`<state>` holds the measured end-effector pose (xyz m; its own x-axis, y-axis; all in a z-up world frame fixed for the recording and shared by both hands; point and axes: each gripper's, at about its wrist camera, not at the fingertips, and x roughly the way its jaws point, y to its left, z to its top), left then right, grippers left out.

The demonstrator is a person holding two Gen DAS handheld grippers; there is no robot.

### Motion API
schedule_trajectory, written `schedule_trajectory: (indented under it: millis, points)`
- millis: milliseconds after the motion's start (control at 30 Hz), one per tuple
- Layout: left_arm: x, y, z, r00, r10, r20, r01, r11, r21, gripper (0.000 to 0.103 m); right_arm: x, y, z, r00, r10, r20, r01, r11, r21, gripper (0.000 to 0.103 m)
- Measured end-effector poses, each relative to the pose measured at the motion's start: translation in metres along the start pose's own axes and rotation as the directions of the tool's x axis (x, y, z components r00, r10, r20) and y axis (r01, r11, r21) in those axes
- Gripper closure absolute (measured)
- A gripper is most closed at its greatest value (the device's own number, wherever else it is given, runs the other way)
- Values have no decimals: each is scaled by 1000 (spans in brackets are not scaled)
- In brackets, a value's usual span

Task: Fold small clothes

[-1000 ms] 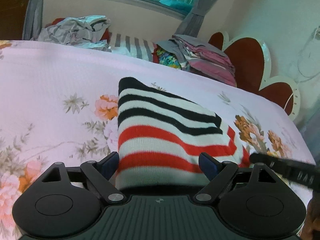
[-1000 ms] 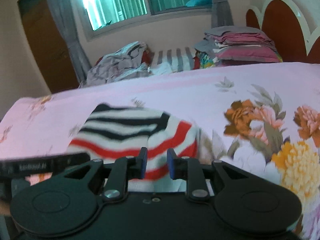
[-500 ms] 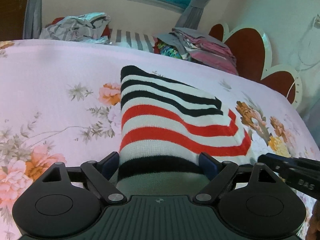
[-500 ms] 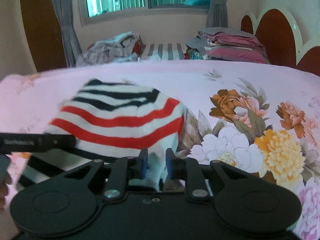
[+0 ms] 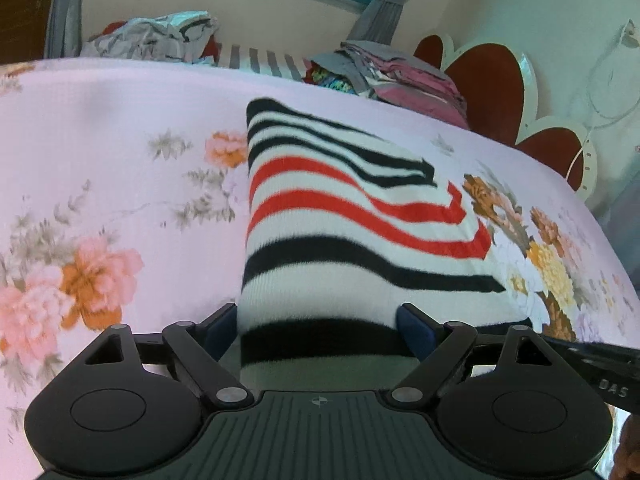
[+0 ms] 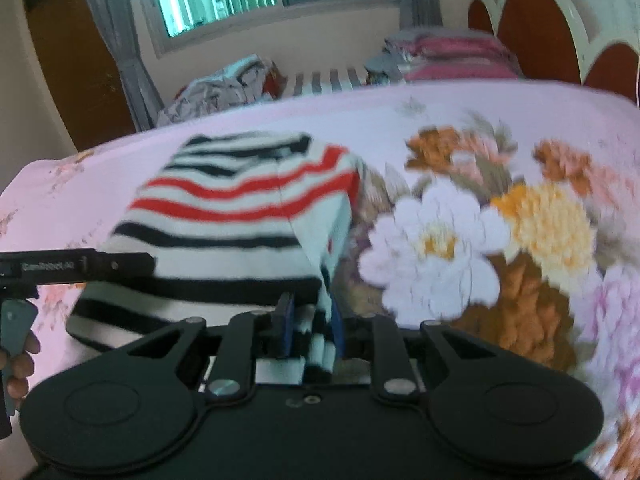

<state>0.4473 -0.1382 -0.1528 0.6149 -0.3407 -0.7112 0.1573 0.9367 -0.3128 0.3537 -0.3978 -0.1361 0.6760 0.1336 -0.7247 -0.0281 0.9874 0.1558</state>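
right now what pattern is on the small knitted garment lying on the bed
White knitted garment with horizontal stripes, black at both ends and red between; clearest in the left wrist view.

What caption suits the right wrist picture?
Right gripper pinches the striped sweater at its near corner over a floral bedsheet.

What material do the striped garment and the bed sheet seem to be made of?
The striped garment looks like a soft knit, perhaps cotton or acrylic: fuzzy stripe edges, fine ribbing, and a thick, rounded fold. The bed sheet looks like thin printed woven fabric, matt, with flat flowers and no visible pile. The exact fibre cannot be told for either.
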Motion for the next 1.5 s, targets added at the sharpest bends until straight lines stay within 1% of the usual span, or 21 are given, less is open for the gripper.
schedule_trajectory:
  millis: [100, 133, 167, 233, 300, 367, 400, 467, 533, 600, 633, 700, 800, 900, 967, 1033, 1067, 1200, 1333, 1433, 1500]
  points:
    - [2, 2, -1, 1000, -6, -9, 5, 1000, -18, 18, 9, -16, -6, 999, 8, -37, -5, 996, 85, 84]
    - [1, 1, -1, 1000, -1, -8, 0, 1000, -15, 18, 12, -20, -8, 997, -26, -77, 35, 994, 106, 90]
    - [1, 0, -1, 1000, 0, -6, 0, 1000, -8, 18, 14, -22, -11, 995, -25, -95, 35, 994, 103, 94]
    - [0, 0, -2, 1000, -3, -11, 3, 1000, -2, 18, 9, -22, -15, 996, -21, -90, 30, 995, 94, 95]
    - [0, 0, -2, 1000, -4, -11, 4, 1000, -3, 18, -2, -21, -13, 999, -12, -53, 17, 994, 105, 93]
    - [-1, -1, -3, 1000, -2, -11, 2, 1000, 4, 18, -18, -18, -8, 1000, -6, 11, 5, 994, 110, 81]
    - [-1, -2, -3, 1000, 0, -11, 1, 1000, 10, 18, -25, -14, -4, 999, -6, 43, 2, 995, 104, 79]
    - [-1, -3, -4, 1000, -1, -13, 1, 1000, 16, 18, -34, -4, 4, 996, 13, 89, -20, 997, 75, 79]
    - [-1, -4, -4, 1000, -4, -14, 4, 1000, 20, 18, -35, 9, 8, 994, 34, 105, -39, 998, 48, 80]
    - [-2, -3, -4, 1000, -10, -15, 10, 1000, 20, 18, -23, 18, 8, 998, 24, 65, -25, 1000, 14, 84]
    - [-2, -2, -4, 1000, -14, -17, 14, 1000, 19, 18, -14, 21, 4, 999, -10, 32, 10, 1000, -5, 86]
    - [-1, -1, -4, 999, -25, -24, 25, 999, 24, 18, 0, 18, -4, 999, -38, -8, 38, 999, 4, 83]
    - [-4, 2, -2, 998, -43, -41, 44, 999, 27, 17, 4, 11, -9, 999, -40, -13, 41, 997, 59, 77]
    - [-9, 7, 4, 995, -73, -65, 74, 997, 13, 17, -5, 13, -5, 999, -37, -13, 38, 994, 100, 77]
    - [-12, 13, 9, 992, -100, -71, 101, 995, 3, 17, -15, 13, -1, 1000, -27, 7, 26, 991, 129, 70]
    - [-12, 17, 14, 991, -115, -73, 115, 993, 0, 17, -21, 12, 5, 999, -25, 33, 19, 986, 168, 45]
    - [-13, 19, 16, 990, -119, -73, 119, 993, -2, 17, -24, 12, 7, 999, -21, 46, 13, 983, 181, 43]
    - [-9, 19, 25, 989, -127, -81, 127, 992, -14, 17, -20, 8, 22, 999, -6, 47, -5, 974, 225, 38]
    - [-1, 15, 37, 990, -125, -65, 124, 992, -20, 17, -5, 1, 39, 999, 8, 36, -16, 974, 226, 26]
    - [11, 13, 45, 992, -105, -65, 104, 994, -15, 17, 15, -10, 51, 999, 37, 17, -40, 974, 222, 25]
    - [20, 11, 49, 993, -91, -76, 91, 996, -13, 17, 31, -20, 55, 998, 69, -3, -66, 967, 247, 25]
